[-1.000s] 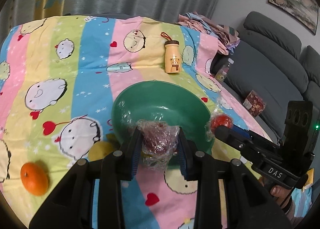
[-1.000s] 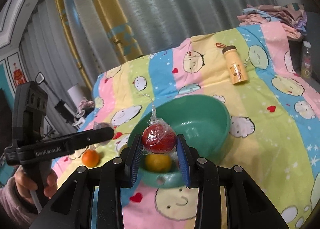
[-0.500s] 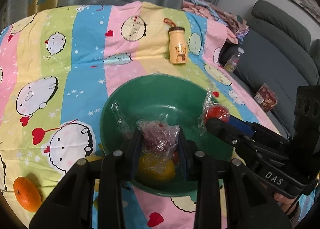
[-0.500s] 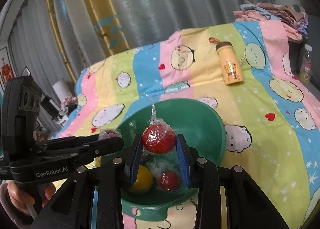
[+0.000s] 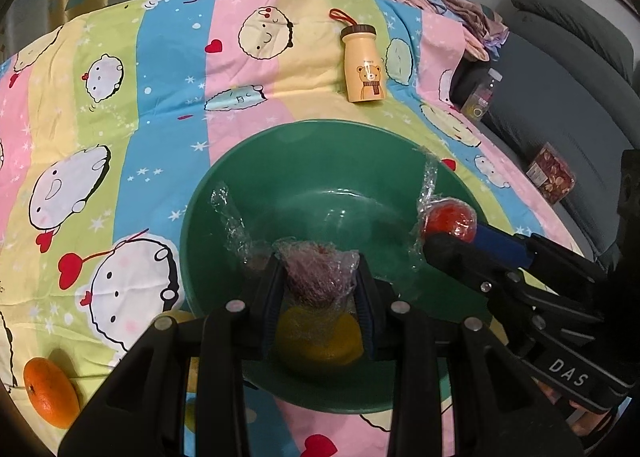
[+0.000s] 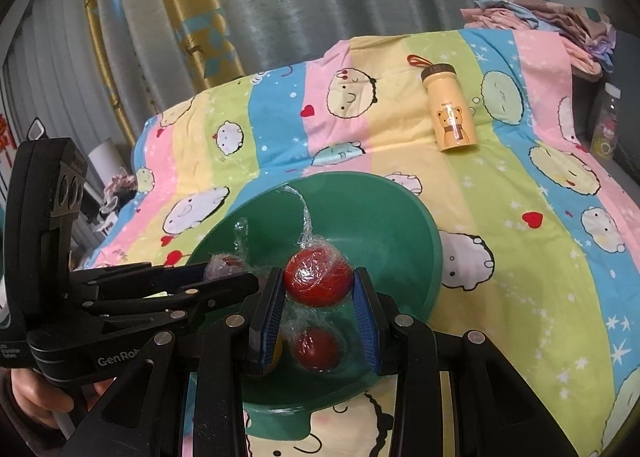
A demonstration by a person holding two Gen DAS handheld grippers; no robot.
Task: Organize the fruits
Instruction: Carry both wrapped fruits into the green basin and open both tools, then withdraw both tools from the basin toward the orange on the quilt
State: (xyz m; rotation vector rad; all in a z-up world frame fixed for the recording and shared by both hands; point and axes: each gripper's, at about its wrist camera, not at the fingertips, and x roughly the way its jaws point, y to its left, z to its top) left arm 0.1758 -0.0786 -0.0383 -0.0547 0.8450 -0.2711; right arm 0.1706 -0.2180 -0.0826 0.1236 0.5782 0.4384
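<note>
Both grippers have come forward over the green bowl (image 5: pixel 280 161) since a second ago. Left gripper (image 5: pixel 320 285) clamps a dark wrapped fruit (image 5: pixel 318 277) above the yellow fruit (image 5: pixel 320 341); right gripper (image 6: pixel 318 289) clamps a wrapped red fruit (image 6: pixel 318 277) above another red one (image 6: pixel 318 349). Best lower each close before loosening, so nothing bounces out.

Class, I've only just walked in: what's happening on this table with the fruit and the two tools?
A person is sorting fruit into a green bowl. Each hand-held gripper holds a plastic-wrapped red fruit over the bowl: the left hand-held gripper grips a dark red one, the right hand-held gripper a brighter red one. A yellow fruit and another wrapped red fruit already lie in the bowl. An orange still sits on the cloth.
</note>
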